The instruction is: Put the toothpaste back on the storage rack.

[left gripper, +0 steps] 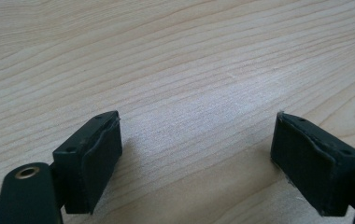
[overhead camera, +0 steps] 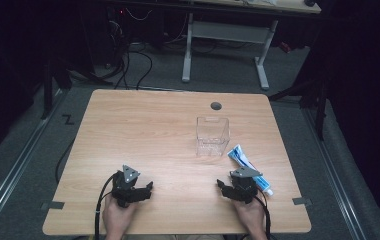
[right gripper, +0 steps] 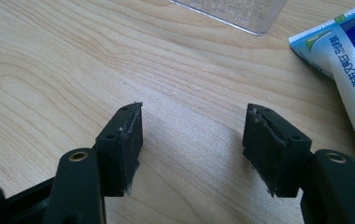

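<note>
A person's right gripper [overhead camera: 228,187] rests with jaws wide and empty near the worktop's front edge, just beside a toothpaste tube [overhead camera: 248,168] lying toward the right edge, in front of a clear plastic box [overhead camera: 212,135]. The left gripper [overhead camera: 140,191] waits equally wide. A clean pickup probably means straddling the tube's body squarely before closing.

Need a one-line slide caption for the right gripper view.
Open right claw over bare wooden table, toothpaste tube lying at right, corner of clear plastic box at top.
</note>
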